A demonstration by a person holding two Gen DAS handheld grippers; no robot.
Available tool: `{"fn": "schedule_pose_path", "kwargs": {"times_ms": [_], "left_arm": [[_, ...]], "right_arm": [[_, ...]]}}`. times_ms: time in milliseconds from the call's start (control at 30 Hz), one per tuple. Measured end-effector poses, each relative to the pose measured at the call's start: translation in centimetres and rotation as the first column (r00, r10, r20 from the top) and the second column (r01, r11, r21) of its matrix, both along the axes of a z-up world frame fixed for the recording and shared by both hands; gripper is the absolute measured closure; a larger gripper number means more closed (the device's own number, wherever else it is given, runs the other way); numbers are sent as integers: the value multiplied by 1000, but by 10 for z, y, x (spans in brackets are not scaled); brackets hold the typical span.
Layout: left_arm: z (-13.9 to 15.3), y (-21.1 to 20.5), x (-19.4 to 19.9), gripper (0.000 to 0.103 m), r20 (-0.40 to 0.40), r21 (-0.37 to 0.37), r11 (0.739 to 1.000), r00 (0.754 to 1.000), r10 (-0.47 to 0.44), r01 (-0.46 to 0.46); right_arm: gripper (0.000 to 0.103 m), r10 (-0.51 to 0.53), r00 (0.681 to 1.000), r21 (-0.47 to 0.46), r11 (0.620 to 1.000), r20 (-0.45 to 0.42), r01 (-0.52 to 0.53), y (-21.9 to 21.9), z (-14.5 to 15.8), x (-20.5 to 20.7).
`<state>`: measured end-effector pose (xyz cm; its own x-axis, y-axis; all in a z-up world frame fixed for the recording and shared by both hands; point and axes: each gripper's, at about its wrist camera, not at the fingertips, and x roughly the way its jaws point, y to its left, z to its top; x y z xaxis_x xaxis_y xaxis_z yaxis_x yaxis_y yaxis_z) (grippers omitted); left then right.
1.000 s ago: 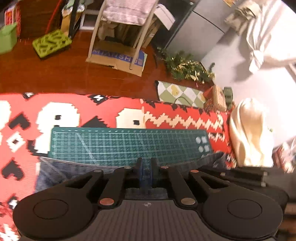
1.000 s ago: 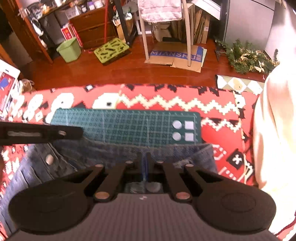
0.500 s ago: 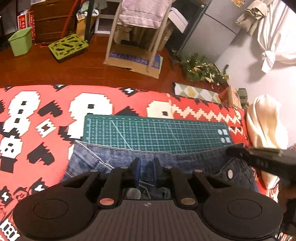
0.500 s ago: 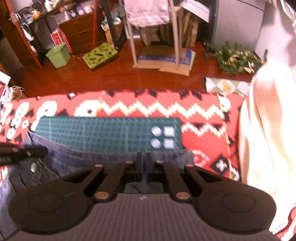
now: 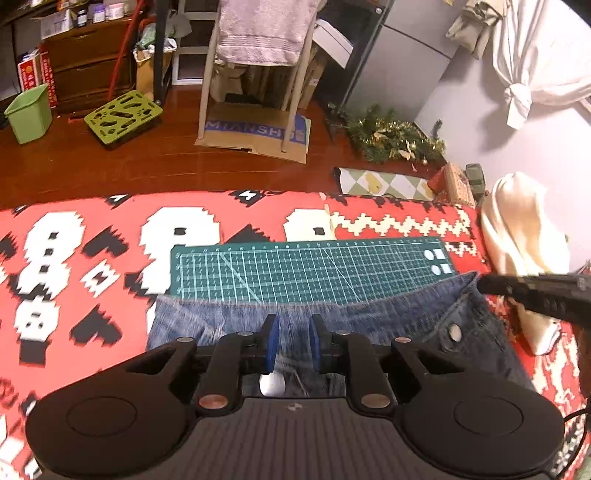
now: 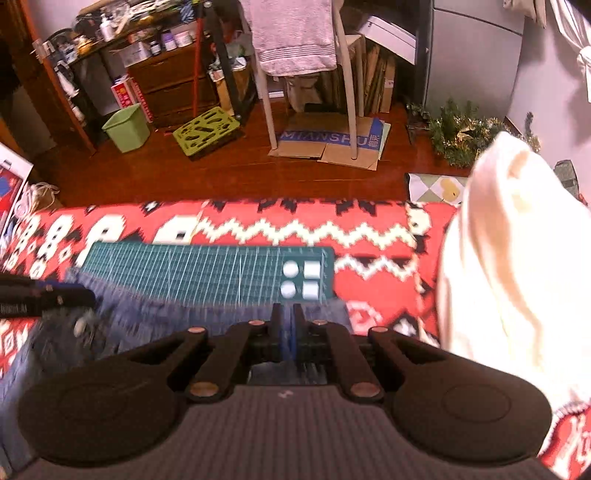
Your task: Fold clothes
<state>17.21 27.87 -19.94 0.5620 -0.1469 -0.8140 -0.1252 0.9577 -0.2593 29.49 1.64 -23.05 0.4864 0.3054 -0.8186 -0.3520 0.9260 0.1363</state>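
Fig. L & R wrist views, one moment. My left gripper (image 5: 292, 345) hangs over the jeans (image 5: 388, 317) w/ its blue pads (image 5: 271, 343) spread apart, a clear gap btw. them and denim visible through the gap; nothing is held. My right gripper (image 6: 287, 334) has its fingers drawn nearly together, only a thin blue sliver btw. them; denim lies under and around the tips, but whether a fold is pinched there I cannot tell, view blurred.

Jeans (image 6: 155, 317): blue denim, spread flat across the near edge of the green cutting mat (image 5: 310, 269), covering its lower strip; the mat's far part w/ grid lines is bare. A metal button (image 5: 455, 333) shows on the waistband side, toward the R of the left-wrist view. The right gripper's black finger (image 5: 535, 291) reaches in at that R edge, at the waistband corner. In the right-wrist view, the left gripper's black finger (image 6: 44, 297) enters from the L edge over the denim.

Mat rests on a red, white & black patterned cloth (image 5: 92, 266). A cream garment (image 6: 517, 277) lies heaped at the R of the cloth, beside the jeans, apart from both grippers. Beyond: wooden floor (image 5: 110, 162), chair w/ a towel (image 5: 264, 29) draped over it.
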Motion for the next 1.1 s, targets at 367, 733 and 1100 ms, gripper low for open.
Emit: {"fn": "schedule_pose_path", "kwargs": {"times_ms": [367, 733, 1100], "left_arm": [[-9, -11, -78, 86, -72, -1, 998, 996, 58, -58], [-13, -15, -78, 86, -64, 12, 997, 995, 71, -70], [-18, -11, -76, 91, -85, 80, 996, 996, 41, -34]], "right_arm": [[95, 48, 996, -45, 998, -81, -52, -15, -20, -73], [93, 87, 995, -53, 995, -49, -89, 33, -34, -59], [90, 7, 997, -45, 999, -77, -10, 1, -27, -71]]}}
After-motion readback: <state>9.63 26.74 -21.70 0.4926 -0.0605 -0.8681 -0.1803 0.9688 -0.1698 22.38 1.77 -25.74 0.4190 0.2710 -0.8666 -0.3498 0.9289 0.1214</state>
